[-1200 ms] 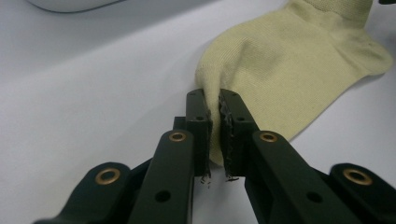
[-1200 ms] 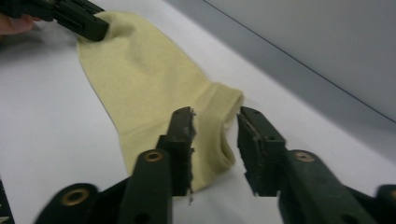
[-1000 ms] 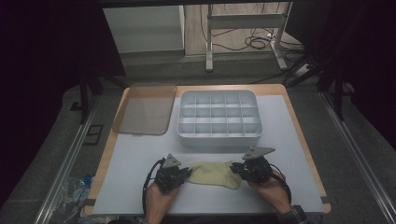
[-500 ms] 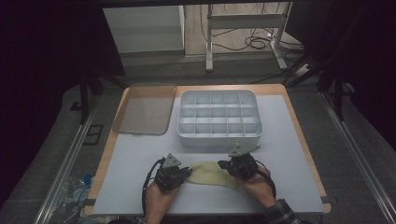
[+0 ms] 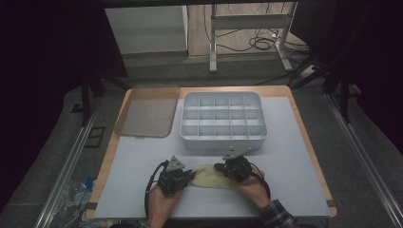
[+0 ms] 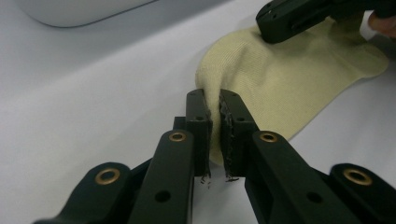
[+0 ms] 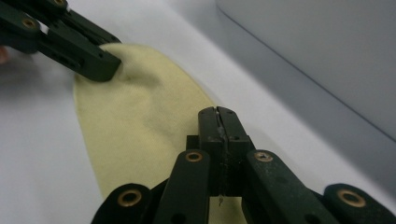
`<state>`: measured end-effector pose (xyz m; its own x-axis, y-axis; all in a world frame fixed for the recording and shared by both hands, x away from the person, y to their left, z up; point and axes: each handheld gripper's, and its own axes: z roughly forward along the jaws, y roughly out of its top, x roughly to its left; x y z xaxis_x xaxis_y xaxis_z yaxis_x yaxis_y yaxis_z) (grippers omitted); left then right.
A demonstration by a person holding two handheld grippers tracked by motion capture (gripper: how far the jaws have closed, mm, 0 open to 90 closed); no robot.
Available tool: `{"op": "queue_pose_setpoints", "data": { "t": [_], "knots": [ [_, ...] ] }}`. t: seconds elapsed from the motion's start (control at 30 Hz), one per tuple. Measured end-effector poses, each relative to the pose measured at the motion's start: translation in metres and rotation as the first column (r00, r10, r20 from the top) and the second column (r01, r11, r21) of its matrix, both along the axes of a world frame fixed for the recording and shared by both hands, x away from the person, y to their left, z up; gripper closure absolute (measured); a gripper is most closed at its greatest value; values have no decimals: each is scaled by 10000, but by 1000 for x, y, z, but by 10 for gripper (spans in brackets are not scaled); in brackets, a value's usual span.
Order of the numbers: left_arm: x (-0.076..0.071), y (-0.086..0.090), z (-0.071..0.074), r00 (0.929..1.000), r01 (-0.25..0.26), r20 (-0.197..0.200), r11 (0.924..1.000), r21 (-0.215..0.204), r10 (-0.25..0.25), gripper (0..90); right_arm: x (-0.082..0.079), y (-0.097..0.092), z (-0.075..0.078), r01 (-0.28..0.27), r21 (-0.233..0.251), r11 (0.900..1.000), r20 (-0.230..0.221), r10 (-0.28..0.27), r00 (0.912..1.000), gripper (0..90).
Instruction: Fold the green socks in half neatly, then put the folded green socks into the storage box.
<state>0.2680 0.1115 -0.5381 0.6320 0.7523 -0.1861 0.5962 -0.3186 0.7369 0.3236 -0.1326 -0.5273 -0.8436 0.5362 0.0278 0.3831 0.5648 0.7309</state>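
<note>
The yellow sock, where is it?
In the high view the yellow sock lies near the table's front edge, between the two grippers, just in front of the grey compartment tray.

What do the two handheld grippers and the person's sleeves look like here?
Both the left gripper and the right gripper are black, with brass-coloured rivets on the jaw links, a grey three-cornered plate on top and a trailing black cable. A plaid sleeve covers the right wrist.

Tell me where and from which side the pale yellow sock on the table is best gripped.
Probably at its two ends, each approached low from its own side. The sock lies flat and long across the table, so only the edges give the jaws a fold to pinch. The left gripper already clamps a raised fold at one end; the right gripper is shut over the other end.
</note>
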Motion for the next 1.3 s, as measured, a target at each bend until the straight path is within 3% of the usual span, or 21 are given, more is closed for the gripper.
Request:
{"op": "queue_pose_setpoints", "data": {
  "t": [0.23,1.3],
  "knots": [
    [0,0,0,10000,24,25,10000,15,-24,831,-1,2,-3,-125,-281,9995,178,130,9998,894],
    [0,0,2,9999,-22,98,10000,13,21,832,-22,0,-4,-517,41,9987,-68,517,9986,879]
  ]
}}
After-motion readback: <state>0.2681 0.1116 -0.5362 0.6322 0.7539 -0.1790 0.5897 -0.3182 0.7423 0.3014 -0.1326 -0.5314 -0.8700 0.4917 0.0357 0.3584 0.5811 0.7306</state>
